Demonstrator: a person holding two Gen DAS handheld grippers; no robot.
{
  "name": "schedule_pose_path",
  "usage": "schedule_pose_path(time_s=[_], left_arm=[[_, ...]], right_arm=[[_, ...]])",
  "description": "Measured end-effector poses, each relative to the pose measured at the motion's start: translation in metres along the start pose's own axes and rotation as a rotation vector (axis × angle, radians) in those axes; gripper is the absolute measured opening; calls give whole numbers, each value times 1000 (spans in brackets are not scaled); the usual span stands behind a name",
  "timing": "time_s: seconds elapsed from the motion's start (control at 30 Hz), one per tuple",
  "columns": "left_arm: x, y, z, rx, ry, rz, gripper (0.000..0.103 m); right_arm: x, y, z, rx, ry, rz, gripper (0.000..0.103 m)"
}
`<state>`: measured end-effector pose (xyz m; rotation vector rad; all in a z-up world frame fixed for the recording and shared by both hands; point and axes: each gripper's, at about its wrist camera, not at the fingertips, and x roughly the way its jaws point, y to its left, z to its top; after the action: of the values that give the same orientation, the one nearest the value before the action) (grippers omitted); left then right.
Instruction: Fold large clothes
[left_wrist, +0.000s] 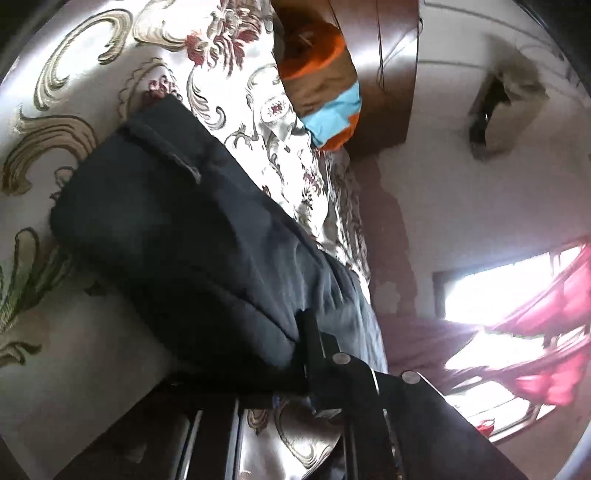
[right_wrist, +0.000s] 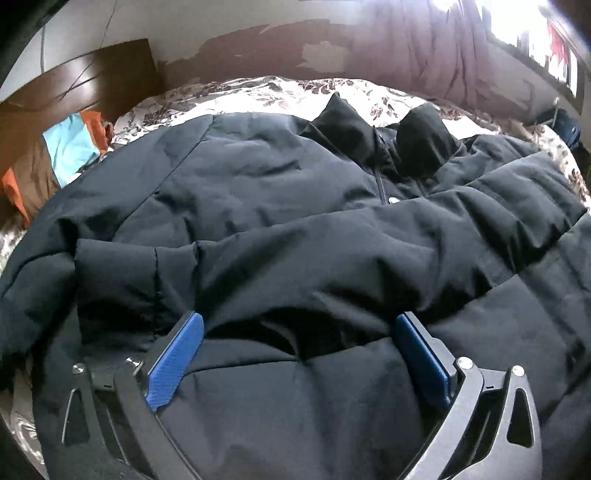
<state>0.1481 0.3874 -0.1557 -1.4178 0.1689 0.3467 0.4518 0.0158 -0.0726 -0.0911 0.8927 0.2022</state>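
Observation:
A large dark padded jacket lies spread front-up on the bed, its collar at the far side. One sleeve is laid across the chest. My right gripper hovers over the jacket's lower body, open wide. Its blue pads stand apart with only the flat quilted front between them, just short of the sleeve. In the left wrist view a long padded part of the jacket stretches away from my left gripper. That gripper is shut on the jacket's fabric edge.
The bed has a pale floral bedspread. An orange, brown and blue pillow lies by the wooden headboard. Behind the bed are a wall with peeling paint and a bright window with red curtains.

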Motion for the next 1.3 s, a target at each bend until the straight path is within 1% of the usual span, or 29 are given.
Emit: schedule_pose_path(time_s=[0.03,0.13,0.17,0.2,0.27,0.37,0.43,0.5,0.53,0.6,0.67,0.7,0.73,0.8,0.87,0.93,0.97,1.0,1.1,1.17,1.2,1.23,1.3], left_arm=[[0,-4,1,18,-3,0,8],[-7,-24,1,129,-37,-5,8],[-11,-34,1,170,-52,-22,8],[-13,-39,1,187,-58,-32,8],[-23,-61,2,262,-82,-60,8],[-36,-113,-6,474,-117,-66,8],[-46,-155,-20,617,-128,-76,8],[-54,-188,-36,721,-135,-85,8],[-55,-215,-50,799,-133,-96,8],[-59,-254,-75,911,-124,-115,8],[-58,-290,-105,1011,-105,-135,8],[-58,-301,-117,1041,-95,-142,8],[-57,-322,-140,1103,-75,-153,8],[-54,-344,-172,1180,-40,-161,8],[-42,-367,-217,1270,39,-173,8],[-35,-377,-250,1320,92,-188,8],[-26,-384,-274,1355,140,-195,8],[-22,-386,-287,1372,164,-197,8],[4,-390,-343,1436,283,-190,8],[23,-386,-371,1448,352,-172,8],[30,-381,-379,1452,378,-163,8],[43,-377,-397,1465,427,-137,8],[60,-364,-411,1469,501,-105,8]], right_arm=[[-2,-1,2,4,5,5,101],[-21,-12,7,33,-1,53,101],[-28,-18,7,39,-9,72,101],[-39,-25,7,42,-21,92,101],[-58,-41,5,39,-40,106,101],[-82,-76,-3,25,-60,110,101],[-95,-103,-11,24,-75,89,101],[-107,-134,-17,48,-92,72,101],[-113,-150,-22,70,-99,69,101],[-122,-182,-31,115,-114,75,101],[-128,-212,-41,142,-133,78,101],[-130,-226,-45,156,-140,78,101],[-130,-234,-48,169,-144,80,101],[-130,-255,-55,208,-158,99,101],[-129,-268,-60,228,-177,105,101],[-131,-279,-63,246,-211,113,101],[-134,-285,-65,260,-237,118,101],[-135,-293,-67,286,-262,133,101],[-135,-312,-78,375,-300,215,101],[-123,-327,-83,442,-280,262,101],[-116,-334,-86,478,-275,295,101],[-110,-336,-90,498,-276,316,101],[-102,-340,-95,527,-282,351,101]])
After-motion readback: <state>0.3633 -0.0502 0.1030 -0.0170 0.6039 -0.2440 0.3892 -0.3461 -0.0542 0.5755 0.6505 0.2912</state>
